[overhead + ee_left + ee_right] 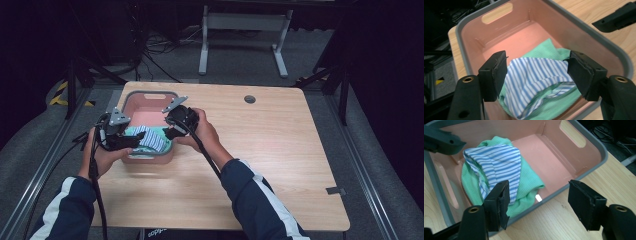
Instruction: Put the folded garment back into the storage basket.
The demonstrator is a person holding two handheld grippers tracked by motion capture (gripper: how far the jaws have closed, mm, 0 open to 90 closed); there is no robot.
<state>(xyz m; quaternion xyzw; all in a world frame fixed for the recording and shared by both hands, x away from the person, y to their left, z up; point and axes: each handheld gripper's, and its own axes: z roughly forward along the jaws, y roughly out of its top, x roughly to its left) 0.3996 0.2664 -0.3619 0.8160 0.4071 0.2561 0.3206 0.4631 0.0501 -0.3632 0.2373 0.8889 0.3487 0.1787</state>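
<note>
A pink basket (150, 93) with a grey rim stands on the left part of the wooden table. In its near end a blue-and-white striped cloth (534, 75) lies bunched on a green cloth (546, 50). My left gripper (537, 58) hangs open over that pile, its pads either side of the striped cloth (150, 139) and not pressing on it. My right gripper (539, 186) is open too, straddling the basket's right rim (596, 147) with nothing between its jaws; the striped cloth (496, 160) lies just past its left jaw. In the high view the left gripper (135, 141) and right gripper (170, 127) flank the pile.
The basket's far half is bare pink floor (524, 37) with a handle slot in the end wall. Bare wooden table (270, 145) stretches to the right, with a round cable hole (249, 99) near the back edge. Cables trail from both grippers toward the front edge.
</note>
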